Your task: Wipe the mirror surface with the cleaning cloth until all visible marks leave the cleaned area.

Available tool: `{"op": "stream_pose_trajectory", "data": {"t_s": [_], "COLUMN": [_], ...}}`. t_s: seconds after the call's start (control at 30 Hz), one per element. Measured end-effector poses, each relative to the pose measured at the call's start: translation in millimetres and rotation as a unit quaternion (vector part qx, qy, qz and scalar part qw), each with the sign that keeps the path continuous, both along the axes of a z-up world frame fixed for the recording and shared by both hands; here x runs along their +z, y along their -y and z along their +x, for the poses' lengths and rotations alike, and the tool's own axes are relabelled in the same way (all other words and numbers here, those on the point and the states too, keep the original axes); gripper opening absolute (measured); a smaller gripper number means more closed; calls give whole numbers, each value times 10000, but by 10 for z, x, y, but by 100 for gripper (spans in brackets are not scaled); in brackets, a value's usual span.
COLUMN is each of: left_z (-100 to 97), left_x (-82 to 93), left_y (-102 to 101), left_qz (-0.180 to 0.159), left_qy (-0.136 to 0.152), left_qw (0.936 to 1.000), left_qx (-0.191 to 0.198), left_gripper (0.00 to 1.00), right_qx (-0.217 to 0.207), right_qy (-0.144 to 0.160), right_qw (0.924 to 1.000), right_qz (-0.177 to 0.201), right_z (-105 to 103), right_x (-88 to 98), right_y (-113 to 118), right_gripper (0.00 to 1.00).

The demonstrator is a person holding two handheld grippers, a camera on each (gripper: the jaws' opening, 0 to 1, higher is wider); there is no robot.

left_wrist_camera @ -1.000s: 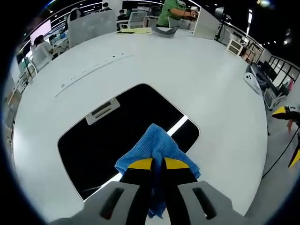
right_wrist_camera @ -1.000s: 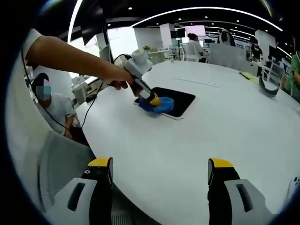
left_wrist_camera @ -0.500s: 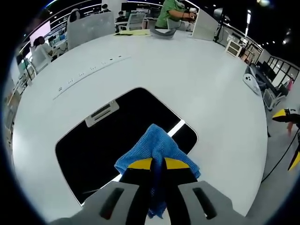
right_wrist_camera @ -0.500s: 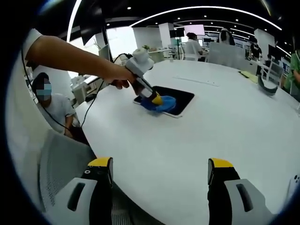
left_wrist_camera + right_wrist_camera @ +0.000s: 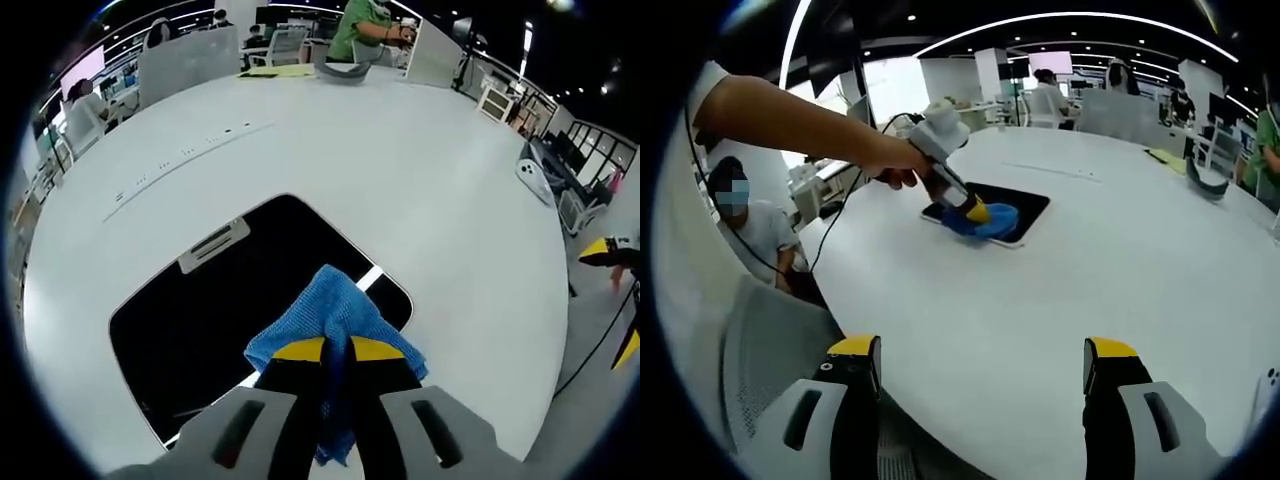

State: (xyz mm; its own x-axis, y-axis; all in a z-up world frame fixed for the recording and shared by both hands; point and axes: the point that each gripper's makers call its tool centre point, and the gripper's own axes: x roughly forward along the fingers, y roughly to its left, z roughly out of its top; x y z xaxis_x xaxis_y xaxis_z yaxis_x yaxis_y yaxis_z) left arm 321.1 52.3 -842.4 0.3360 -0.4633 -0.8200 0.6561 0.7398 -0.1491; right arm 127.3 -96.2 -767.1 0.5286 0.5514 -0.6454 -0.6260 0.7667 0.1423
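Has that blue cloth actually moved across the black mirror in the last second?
Yes, slightly. In the right gripper view, the blue cloth held by the left gripper has slid further along the mirror, away from its near corner and toward the middle.

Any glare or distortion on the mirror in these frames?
Left gripper view: the mirror reads nearly black, with one bright light streak beside the blue cloth; the fisheye bows the table edge. Right gripper view: the mirror is small and dark, no glare readable; the table is evenly lit.
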Motion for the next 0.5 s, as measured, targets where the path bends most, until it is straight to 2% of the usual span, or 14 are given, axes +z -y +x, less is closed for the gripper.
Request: {"op": "stream_pose_trajectory", "data": {"t_s": [0.27, 0.5], "left_z": [16, 20], "left_x": [-1, 0], "left_y": [31, 38], "left_qz": [-61, 27], "left_qy": [1, 22], "left_qw": [9999, 9998], "left_qx": [-83, -204], "left_gripper": [6, 6], "right_qx": [-9, 18], "right_qy": [12, -7], "right_qw": [10000, 10000], "right_qz": [1, 5], "right_z": [25, 39], "right_x": [7, -6], "right_y": [6, -13], "right_gripper": [82, 82]}}
